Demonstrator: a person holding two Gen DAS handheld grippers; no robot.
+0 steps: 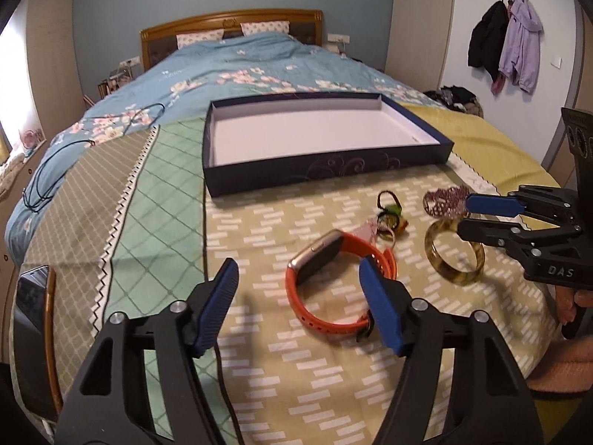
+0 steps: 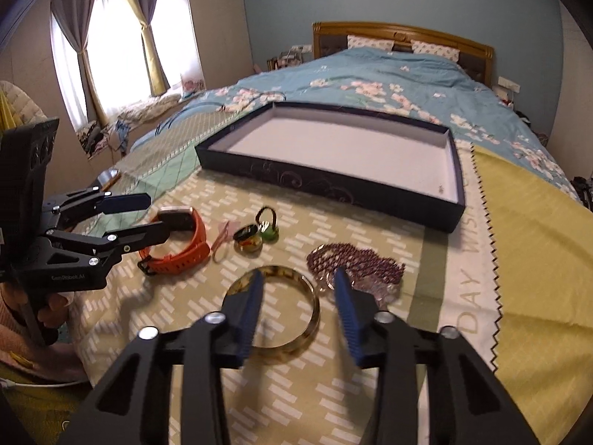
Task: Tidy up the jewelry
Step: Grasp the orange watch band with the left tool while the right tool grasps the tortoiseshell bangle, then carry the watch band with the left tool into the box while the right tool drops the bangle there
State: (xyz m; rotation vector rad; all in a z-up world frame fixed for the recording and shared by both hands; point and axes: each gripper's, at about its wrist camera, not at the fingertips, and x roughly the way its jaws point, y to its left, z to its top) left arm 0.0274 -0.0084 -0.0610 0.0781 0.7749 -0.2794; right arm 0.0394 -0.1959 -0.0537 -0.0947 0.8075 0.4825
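An orange-strapped watch (image 1: 326, 282) lies on the patterned cloth; it also shows in the right wrist view (image 2: 181, 241). My left gripper (image 1: 300, 278) is open, jaws on either side of the watch, just above it. An amber bangle (image 2: 292, 307) lies in front of my right gripper (image 2: 300, 278), which is open, its left finger over the bangle's near rim. Purple beads (image 2: 355, 259) lie beside the bangle. Small rings and a hair tie (image 2: 259, 230) sit between watch and beads. The dark blue box (image 1: 237, 181) with white inside stands empty behind them.
All lies on a bed with a floral blue quilt (image 1: 241, 70). A black cord (image 1: 48, 170) lies on the left of the bed. A phone (image 1: 33, 296) rests at the left edge. A yellow cloth (image 2: 537, 259) covers the right side.
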